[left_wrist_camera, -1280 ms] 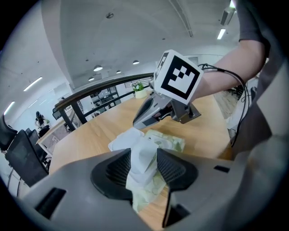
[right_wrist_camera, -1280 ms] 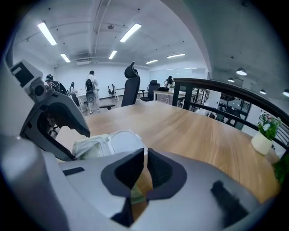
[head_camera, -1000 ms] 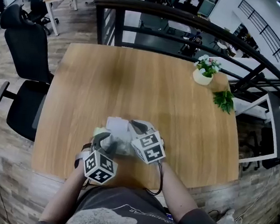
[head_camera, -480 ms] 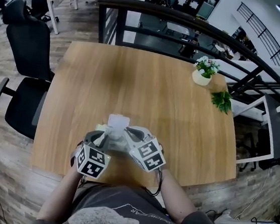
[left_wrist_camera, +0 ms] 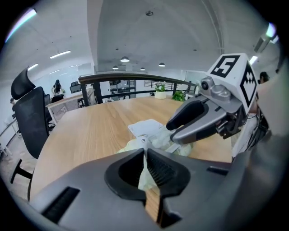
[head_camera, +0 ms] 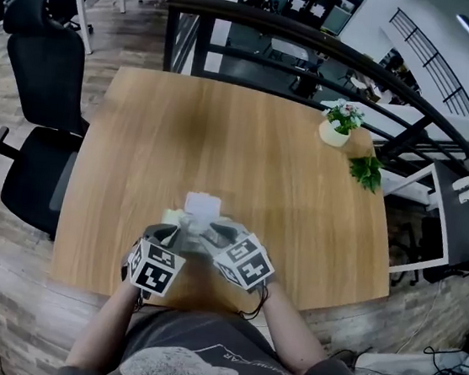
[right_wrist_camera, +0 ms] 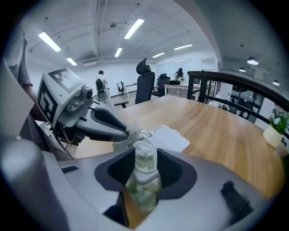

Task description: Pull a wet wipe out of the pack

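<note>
A pale green wet wipe pack [head_camera: 181,218] lies near the table's front edge with its white lid [head_camera: 201,205] flipped open. My left gripper [head_camera: 171,232] is at the pack's left end. Its jaws are closing, and a thin pale fold of the pack [left_wrist_camera: 145,173] is pinched between the pads. My right gripper [head_camera: 214,233] comes in from the right, jaws opening, and the pack's crumpled end [right_wrist_camera: 143,173] sits loose between its pads. In the right gripper view the left gripper's fingertips [right_wrist_camera: 122,131] meet the wrapper beside the lid [right_wrist_camera: 171,137]. No drawn-out wipe can be told apart.
The wooden table [head_camera: 248,142] stretches away beyond the pack. A small potted plant [head_camera: 339,123] and a green sprig [head_camera: 367,171] stand at the far right. A black office chair [head_camera: 37,99] is on the left, and a dark railing [head_camera: 320,44] runs behind.
The left jaws have closed from wide open onto the pack's edge. The right jaws, shut before, have parted. Both grippers have drawn closer together over the pack.
</note>
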`<state>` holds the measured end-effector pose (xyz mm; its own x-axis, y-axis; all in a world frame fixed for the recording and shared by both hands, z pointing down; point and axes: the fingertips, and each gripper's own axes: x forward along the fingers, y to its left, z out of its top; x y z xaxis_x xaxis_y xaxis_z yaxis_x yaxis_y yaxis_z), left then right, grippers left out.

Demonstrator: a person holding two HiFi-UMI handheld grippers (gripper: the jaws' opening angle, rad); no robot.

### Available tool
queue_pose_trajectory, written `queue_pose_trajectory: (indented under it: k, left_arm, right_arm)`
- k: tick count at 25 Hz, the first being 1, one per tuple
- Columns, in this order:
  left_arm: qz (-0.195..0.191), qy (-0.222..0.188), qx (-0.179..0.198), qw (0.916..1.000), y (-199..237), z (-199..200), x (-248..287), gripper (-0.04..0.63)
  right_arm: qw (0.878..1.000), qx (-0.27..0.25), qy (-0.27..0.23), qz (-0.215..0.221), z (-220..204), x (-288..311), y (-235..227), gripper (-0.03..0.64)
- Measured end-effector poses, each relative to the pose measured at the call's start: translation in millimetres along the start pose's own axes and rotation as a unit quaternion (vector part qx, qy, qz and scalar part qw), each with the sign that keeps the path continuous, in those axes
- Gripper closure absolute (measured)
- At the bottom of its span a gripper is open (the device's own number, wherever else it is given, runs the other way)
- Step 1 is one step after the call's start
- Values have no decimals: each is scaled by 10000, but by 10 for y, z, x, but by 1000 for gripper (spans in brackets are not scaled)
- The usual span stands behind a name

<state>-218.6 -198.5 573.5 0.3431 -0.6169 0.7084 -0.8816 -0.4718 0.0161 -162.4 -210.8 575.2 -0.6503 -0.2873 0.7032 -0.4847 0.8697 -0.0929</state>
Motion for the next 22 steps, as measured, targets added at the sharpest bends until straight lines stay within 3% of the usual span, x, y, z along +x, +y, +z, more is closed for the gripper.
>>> queue_pose_trajectory:
  k: [6,10,13,22]
  left_arm:
    - [-219,11,70,9997,4,-37,20,565]
    - [-272,47,107,9996,11,-76,20,566]
    - [-346,104,125,9993,21,-123,18,569]
    - [-609,37,181,9980,35,-156,-6,575]
  right_arm:
    - [9992,-37,378,-138,29,150,1,476]
    - [9979,-69,626,-137,19,218,50,532]
    - [9975,-229,636,-228,33,204,82,576]
    - [9973,-4,451,-575,54,34,36,584]
